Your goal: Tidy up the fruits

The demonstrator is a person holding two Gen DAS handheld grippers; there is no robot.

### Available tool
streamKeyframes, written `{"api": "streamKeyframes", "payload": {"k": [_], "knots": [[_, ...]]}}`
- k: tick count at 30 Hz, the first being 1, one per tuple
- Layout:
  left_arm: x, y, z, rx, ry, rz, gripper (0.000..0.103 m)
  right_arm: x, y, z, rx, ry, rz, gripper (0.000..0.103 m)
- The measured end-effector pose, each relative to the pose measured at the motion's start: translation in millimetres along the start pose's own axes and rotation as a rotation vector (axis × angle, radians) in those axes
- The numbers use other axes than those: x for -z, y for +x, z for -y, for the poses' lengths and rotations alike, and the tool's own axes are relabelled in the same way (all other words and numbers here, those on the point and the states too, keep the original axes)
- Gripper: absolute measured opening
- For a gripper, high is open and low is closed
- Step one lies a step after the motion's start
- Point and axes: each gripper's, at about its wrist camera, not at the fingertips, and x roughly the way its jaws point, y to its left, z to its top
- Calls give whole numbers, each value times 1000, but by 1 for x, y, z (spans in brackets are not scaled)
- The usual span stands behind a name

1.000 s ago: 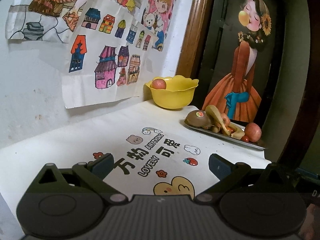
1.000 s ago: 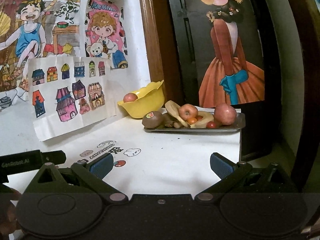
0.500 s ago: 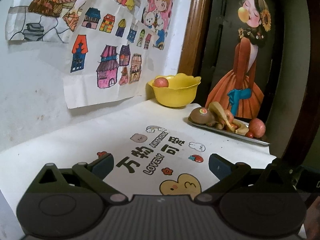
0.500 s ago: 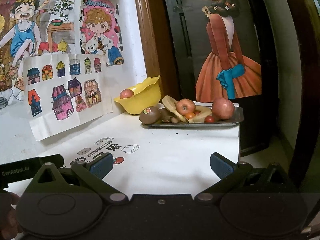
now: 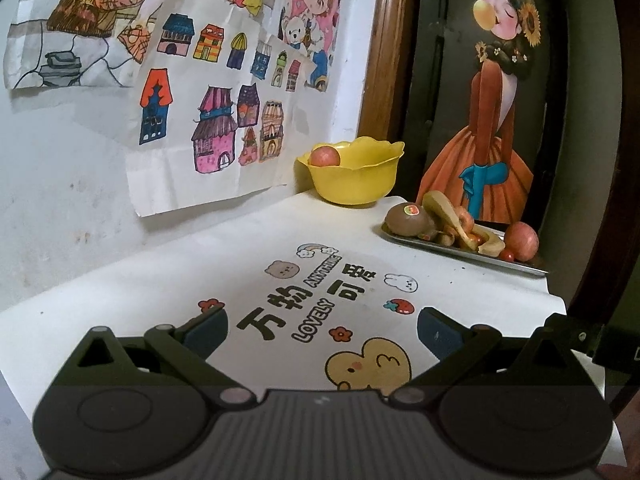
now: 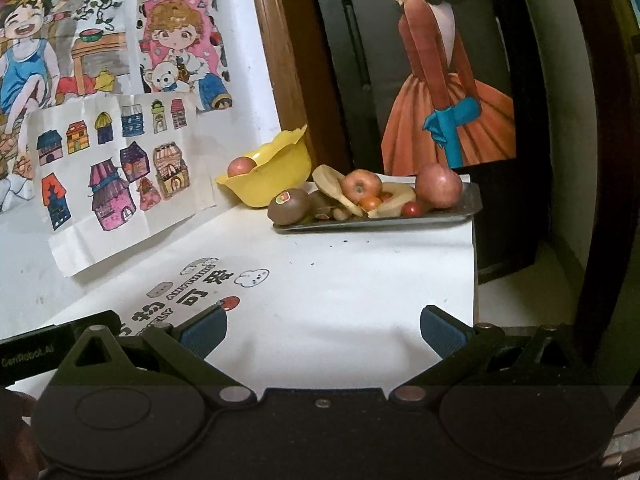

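Note:
A yellow bowl [image 5: 354,178] [image 6: 268,178] stands in the far corner of the table with one red apple [image 5: 325,157] [image 6: 241,166] inside. Beside it a metal tray [image 5: 516,267] [image 6: 468,204] carries a brown kiwi [image 5: 408,220] [image 6: 289,206], banana pieces [image 6: 394,202], two red apples [image 6: 439,186] [image 6: 361,185], and small tomatoes [image 6: 411,209]. My left gripper [image 5: 322,330] is open over the printed table cover, well short of the fruit. My right gripper [image 6: 324,330] is open too, empty, facing the tray from a distance.
A white table cover [image 5: 312,292] with cartoon print spans the table. Coloured drawings [image 5: 208,92] hang on the left wall. A wooden frame [image 6: 288,60] and a dark panel with a painted figure [image 6: 440,80] rise behind the tray. The table's right edge [image 6: 474,264] drops off.
Both grippers have shifted slightly; the right wrist view has drawn a little closer to the tray. Both stay open and the fruit has not moved.

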Motion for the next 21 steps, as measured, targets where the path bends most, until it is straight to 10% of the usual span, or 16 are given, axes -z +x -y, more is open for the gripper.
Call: {"api": "streamKeyframes", "payload": {"k": [21], "knots": [[0,2,1,-4,14,-16,103,0,3,3,-3,7,-20,102]]}}
